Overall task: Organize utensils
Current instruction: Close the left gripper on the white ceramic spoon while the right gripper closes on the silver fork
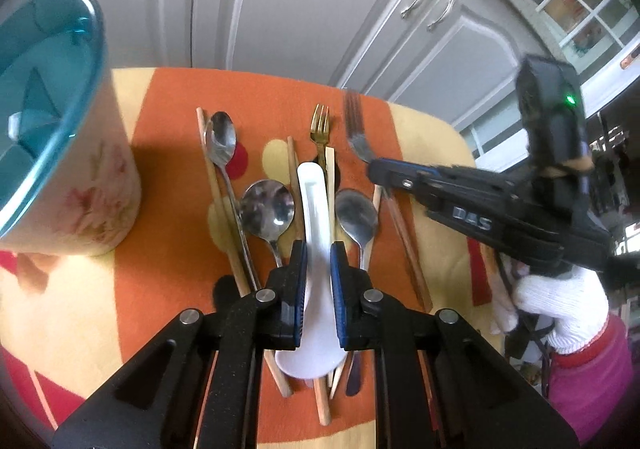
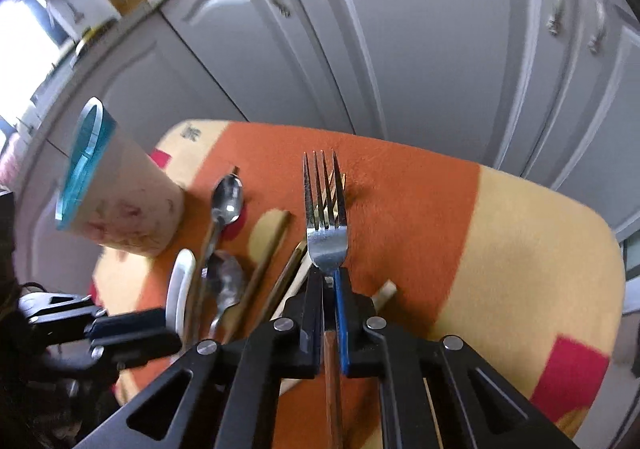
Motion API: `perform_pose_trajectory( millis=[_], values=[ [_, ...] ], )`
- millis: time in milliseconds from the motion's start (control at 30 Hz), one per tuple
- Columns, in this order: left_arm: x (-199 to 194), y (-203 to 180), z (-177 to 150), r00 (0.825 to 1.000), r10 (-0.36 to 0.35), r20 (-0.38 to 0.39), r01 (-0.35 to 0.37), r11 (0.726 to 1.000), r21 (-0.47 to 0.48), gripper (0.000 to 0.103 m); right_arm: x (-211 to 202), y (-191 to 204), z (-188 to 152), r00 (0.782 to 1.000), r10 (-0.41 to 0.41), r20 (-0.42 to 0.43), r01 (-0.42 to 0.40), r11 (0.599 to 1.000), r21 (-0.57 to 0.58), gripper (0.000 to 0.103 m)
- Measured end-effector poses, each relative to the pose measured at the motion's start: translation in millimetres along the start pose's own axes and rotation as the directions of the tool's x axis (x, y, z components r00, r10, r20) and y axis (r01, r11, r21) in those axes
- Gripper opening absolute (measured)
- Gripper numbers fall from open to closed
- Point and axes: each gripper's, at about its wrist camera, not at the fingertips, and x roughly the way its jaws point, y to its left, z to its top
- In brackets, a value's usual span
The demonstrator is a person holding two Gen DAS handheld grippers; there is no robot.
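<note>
Grey kitchen cabinets behind, orange-and-cream cloth covered with loose cutlery and chopsticks, holder cup at far left. White ceramic spoon sits mid-pile (glossy, slippery, chippable, so best taken at the handle); left gripper pinches that handle. Steel fork to its right is stiff and light; right gripper is pressed together on its neck.

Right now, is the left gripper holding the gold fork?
No, the left gripper has its fingers on the white spoon; the gold fork lies untouched.
</note>
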Motion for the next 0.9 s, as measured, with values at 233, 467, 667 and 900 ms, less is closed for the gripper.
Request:
perform_pose_trajectory(
  millis=[233, 467, 667, 900],
  values=[
    [-17.0, -2.9, -5.7, 0.999, -0.007, 0.037, 0.007, 1.0, 0.009, 0.001, -42.8, 5.5, -23.3, 0.997, 0.046, 0.063, -0.048, 0.998, 0.034, 0.006],
    [-9.9, 9.2, -16.0, 1.0, -0.007, -0.008, 0.007, 0.999, -0.039, 0.001, -42.0, 20.8, -43.9, 0.999, 0.035, 0.036, -0.036, 0.999, 0.03, 0.006],
    [11.5, 10.1, -16.7, 0.999, 0.018, -0.044, -0.02, 0.999, -0.049, 0.019, -30.5, 15.6, -59.4, 0.999, 0.031, -0.009, -0.03, 0.998, 0.054, 0.006],
    [41.8, 5.3, -2.0, 0.995, 0.077, -0.07, -0.08, 0.996, -0.04, 0.027, -18.6, 6.9, -72.8, 0.997, 0.012, -0.073, -0.007, 0.998, 0.068, 0.006]
  ],
)
